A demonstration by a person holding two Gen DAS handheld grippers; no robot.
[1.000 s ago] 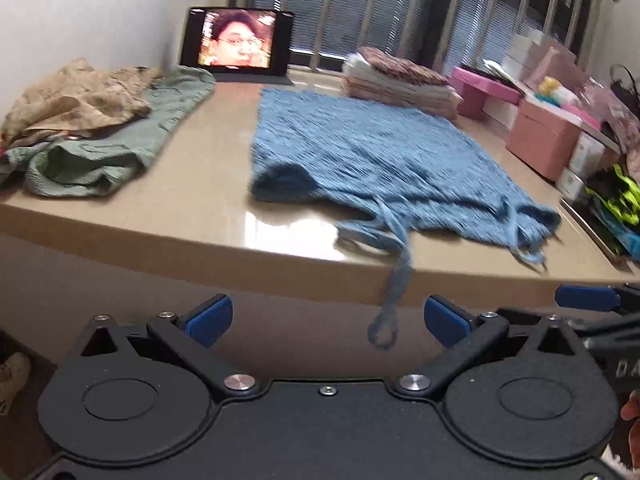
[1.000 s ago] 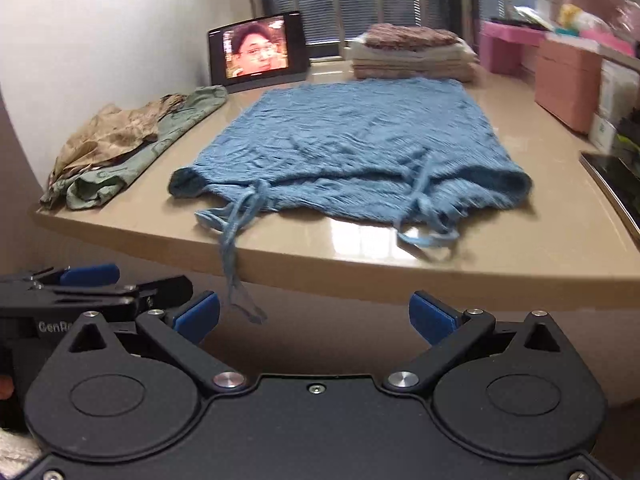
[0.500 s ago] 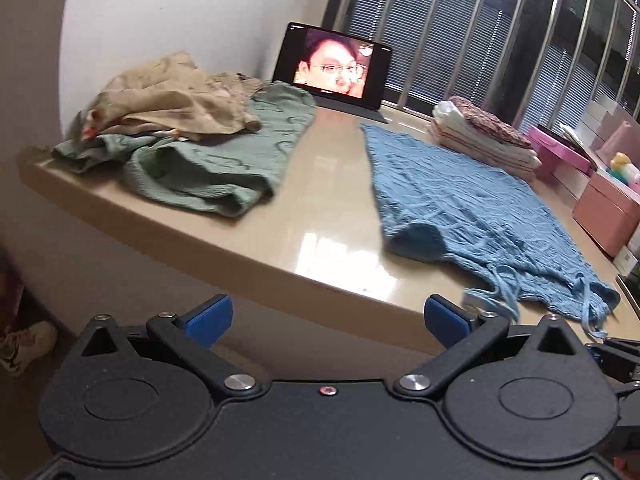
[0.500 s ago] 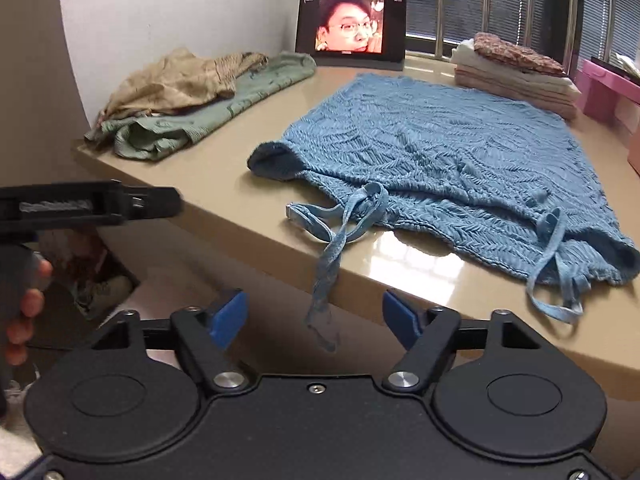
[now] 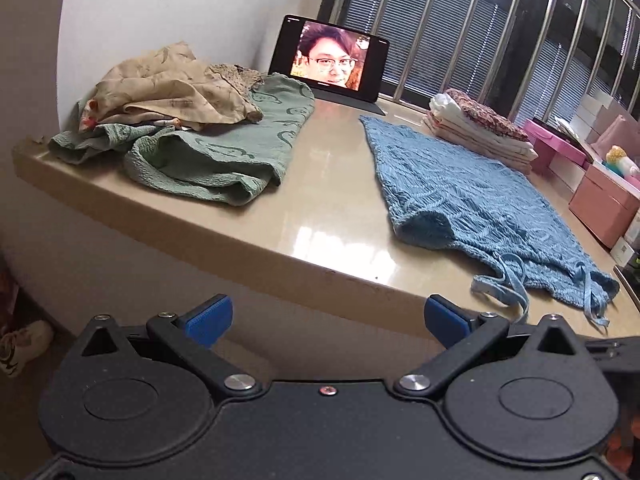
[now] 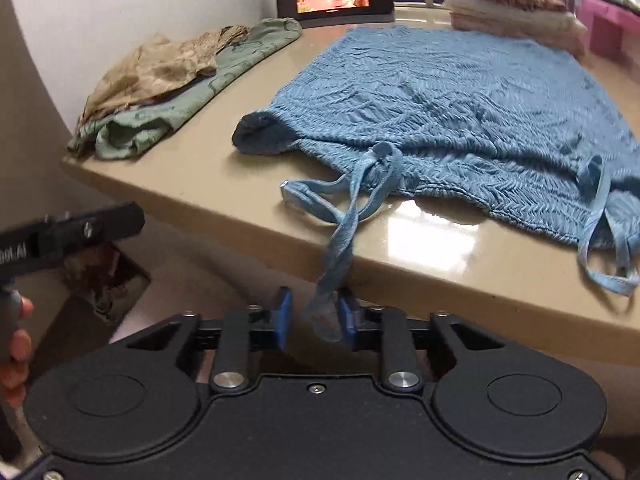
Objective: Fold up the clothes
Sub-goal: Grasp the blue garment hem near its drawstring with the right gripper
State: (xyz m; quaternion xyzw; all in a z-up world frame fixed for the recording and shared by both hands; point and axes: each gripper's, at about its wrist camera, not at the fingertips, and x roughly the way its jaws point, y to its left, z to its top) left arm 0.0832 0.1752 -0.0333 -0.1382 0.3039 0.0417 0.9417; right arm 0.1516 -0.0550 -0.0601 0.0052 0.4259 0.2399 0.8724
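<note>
- The blue knitted top [image 6: 448, 92] lies spread flat on the beige worktop [image 6: 460, 264], its strap end nearest the worktop's front edge; in the left wrist view the same top [image 5: 468, 196] sits to the right of a bare stretch of worktop [image 5: 328, 200]
- One blue strap [image 6: 340, 248] hangs over the front edge and drops between the fingers of the right gripper [image 6: 313, 320]; those fingers stand narrow and are closing, with the strap's loose end in the gap; it lies against the right-hand finger [image 6: 346, 316], but a firm pinch is not visible
- A second strap [image 6: 600, 240] lies looped on the worktop near the top's right corner
- The left gripper [image 5: 326, 316] hovers in front of the worktop's edge, its fingers wide apart with nothing between them
- A crumpled green garment [image 5: 224, 152] with a tan one [image 5: 168, 88] on it lies at the left end; a stack of folded clothes [image 5: 480, 128] sits behind the top; a lit tablet [image 5: 330, 64] stands at the back
</note>
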